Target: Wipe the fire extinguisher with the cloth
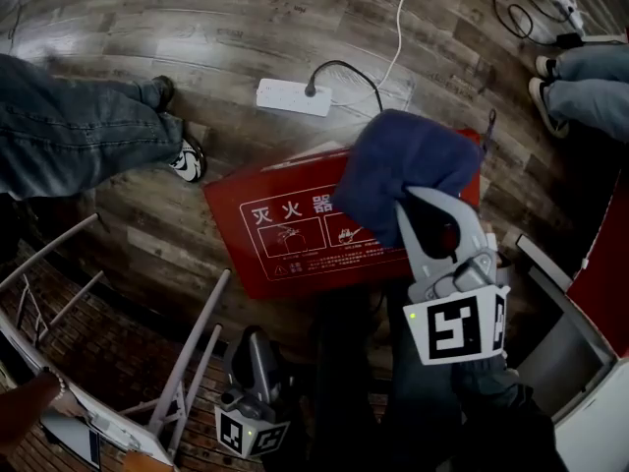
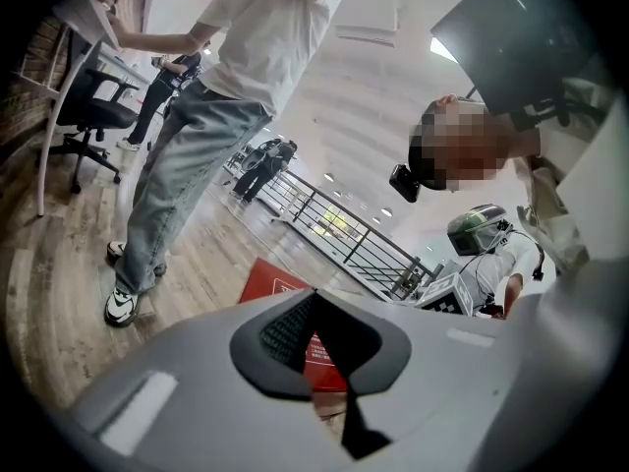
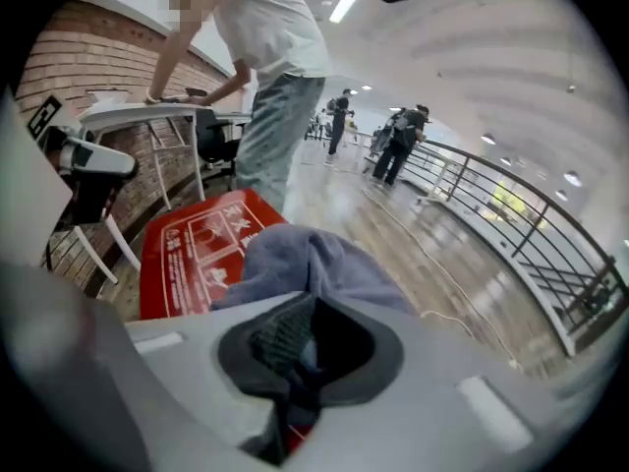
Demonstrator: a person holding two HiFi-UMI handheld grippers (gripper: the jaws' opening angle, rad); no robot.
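Note:
The fire extinguisher is a flat red box (image 1: 285, 234) with white print, lying on the wooden floor. A dark blue cloth (image 1: 403, 165) hangs bunched over the box's right end, and my right gripper (image 1: 428, 209) is shut on it from below. In the right gripper view the cloth (image 3: 305, 264) fills the space ahead of the right gripper (image 3: 300, 347), with the red box (image 3: 192, 244) behind it on the left. My left gripper (image 1: 254, 347) rests low at the bottom, shut and holding nothing. In the left gripper view the left gripper (image 2: 319, 347) points toward the red box (image 2: 270, 283).
A white power strip (image 1: 293, 96) with its cables lies beyond the box. A person's jeans leg (image 1: 79, 131) and shoe (image 1: 187, 160) stand at the left; another person's feet (image 1: 580, 77) are at top right. Metal furniture legs (image 1: 187, 362) cross the lower left.

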